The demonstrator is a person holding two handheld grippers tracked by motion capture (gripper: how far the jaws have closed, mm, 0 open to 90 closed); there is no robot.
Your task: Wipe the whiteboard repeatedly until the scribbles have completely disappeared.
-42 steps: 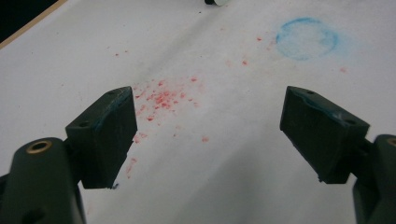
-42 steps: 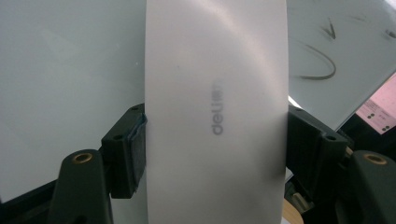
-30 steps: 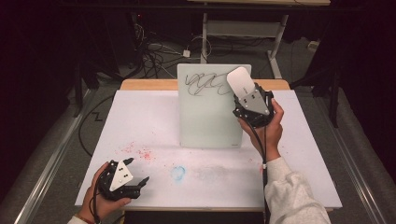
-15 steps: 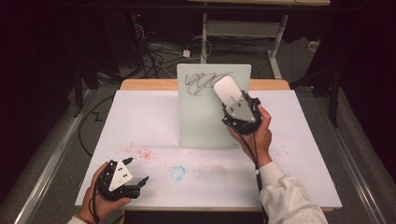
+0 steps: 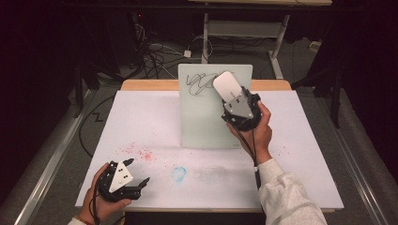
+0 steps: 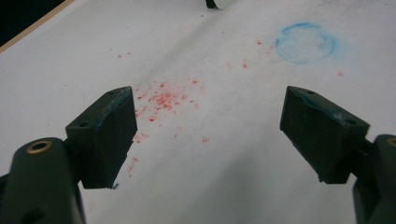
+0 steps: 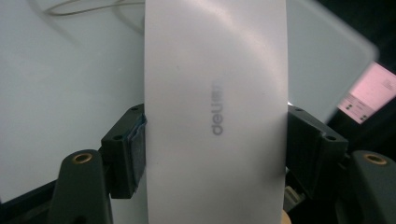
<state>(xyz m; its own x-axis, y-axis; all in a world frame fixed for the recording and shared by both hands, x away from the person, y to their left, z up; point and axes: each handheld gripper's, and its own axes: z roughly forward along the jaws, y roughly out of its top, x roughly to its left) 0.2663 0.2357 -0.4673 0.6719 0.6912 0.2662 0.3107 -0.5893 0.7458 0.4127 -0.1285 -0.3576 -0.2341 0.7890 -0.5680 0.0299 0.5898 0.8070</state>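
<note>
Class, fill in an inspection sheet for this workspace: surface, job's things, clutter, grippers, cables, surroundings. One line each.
Surface: white table, with red specks and a blue ring smudge near the front.
Job's things: whiteboard lying on the table, black scribble at its far end; white eraser marked "deli".
Clutter: nothing seen.
Grippers: right gripper shut on the eraser, over the whiteboard's far right part; left gripper open, holding nothing, at the front left of the table.
Cables: tangle of cables on the floor beyond the table.
Surroundings: dark room; grey table frame behind.
</note>
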